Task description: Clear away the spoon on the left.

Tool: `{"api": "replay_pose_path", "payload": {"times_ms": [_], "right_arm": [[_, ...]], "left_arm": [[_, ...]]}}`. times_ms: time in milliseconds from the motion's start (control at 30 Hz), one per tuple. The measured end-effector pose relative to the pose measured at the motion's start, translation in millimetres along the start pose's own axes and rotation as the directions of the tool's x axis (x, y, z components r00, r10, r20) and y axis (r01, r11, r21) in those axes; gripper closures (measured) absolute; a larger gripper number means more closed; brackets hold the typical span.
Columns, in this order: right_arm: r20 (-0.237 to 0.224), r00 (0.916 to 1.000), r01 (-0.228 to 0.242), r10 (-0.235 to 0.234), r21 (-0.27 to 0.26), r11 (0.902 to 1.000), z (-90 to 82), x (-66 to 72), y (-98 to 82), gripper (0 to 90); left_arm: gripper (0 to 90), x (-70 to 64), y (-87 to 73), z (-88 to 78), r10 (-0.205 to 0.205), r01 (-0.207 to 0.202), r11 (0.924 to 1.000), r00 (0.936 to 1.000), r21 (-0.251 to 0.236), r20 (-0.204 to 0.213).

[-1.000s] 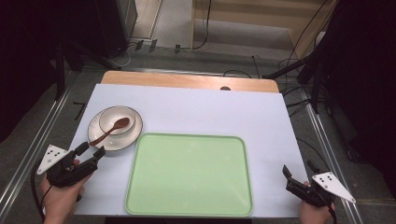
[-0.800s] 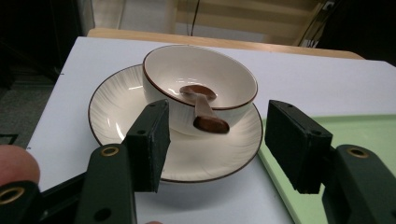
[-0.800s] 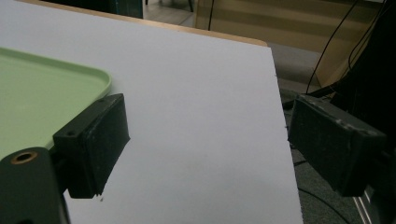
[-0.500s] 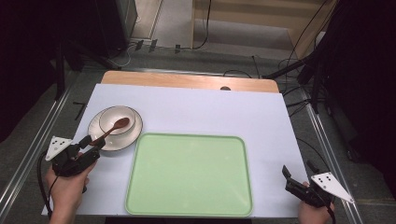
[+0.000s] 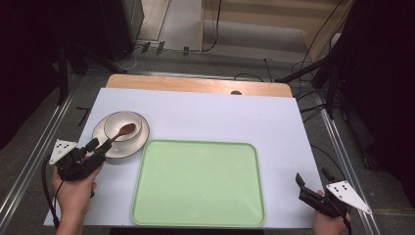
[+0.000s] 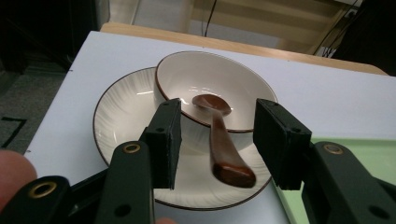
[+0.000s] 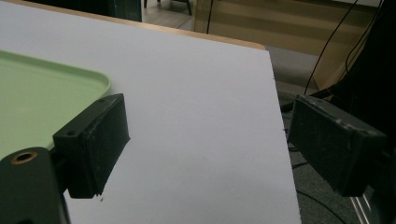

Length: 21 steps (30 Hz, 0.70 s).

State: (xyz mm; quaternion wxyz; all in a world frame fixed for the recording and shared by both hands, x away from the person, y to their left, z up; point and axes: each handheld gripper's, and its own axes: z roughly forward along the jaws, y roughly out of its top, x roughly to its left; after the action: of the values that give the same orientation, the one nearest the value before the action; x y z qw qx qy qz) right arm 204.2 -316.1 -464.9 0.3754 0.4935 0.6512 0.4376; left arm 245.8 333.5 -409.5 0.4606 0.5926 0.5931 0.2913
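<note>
The left tool [image 6: 217,140] is gaping wide around a brown spoon's [image 6: 219,135] handle, its scoop lying inside a cream bowl [image 6: 210,88] sitting on a plate [image 6: 121,116]. Beside them, a green tray [image 5: 198,183] is lying bare. The right tool [image 7: 205,144] is hovering wide over the table [image 7: 196,93].

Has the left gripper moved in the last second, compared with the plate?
Yes. The left gripper has moved forward toward the plate; its open jaws now straddle the spoon handle.

Left tool [image 6: 215,140] and right tool [image 7: 205,149] both gape wide.
</note>
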Motion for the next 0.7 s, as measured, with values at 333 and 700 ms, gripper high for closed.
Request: {"api": "replay_pose_path", "payload": {"times_ms": [333,700], "right_arm": [[0.002,1.0000,-0.003,0.003,0.009,1.0000,1.2,-0.8,-0.9,13.1],[-0.001,1.0000,0.003,-0.003,-0.003,1.0000,-0.3,0.0,-0.3,13.1]], "left_arm": [[52.1,3.8,-1.1,2.5,-0.061,0.061,0.9981,0.9979,0.006,-0.021],[69.6,1.2,-5.6,6.6,-0.102,0.103,0.9942,0.9943,0.031,-0.032]]}}
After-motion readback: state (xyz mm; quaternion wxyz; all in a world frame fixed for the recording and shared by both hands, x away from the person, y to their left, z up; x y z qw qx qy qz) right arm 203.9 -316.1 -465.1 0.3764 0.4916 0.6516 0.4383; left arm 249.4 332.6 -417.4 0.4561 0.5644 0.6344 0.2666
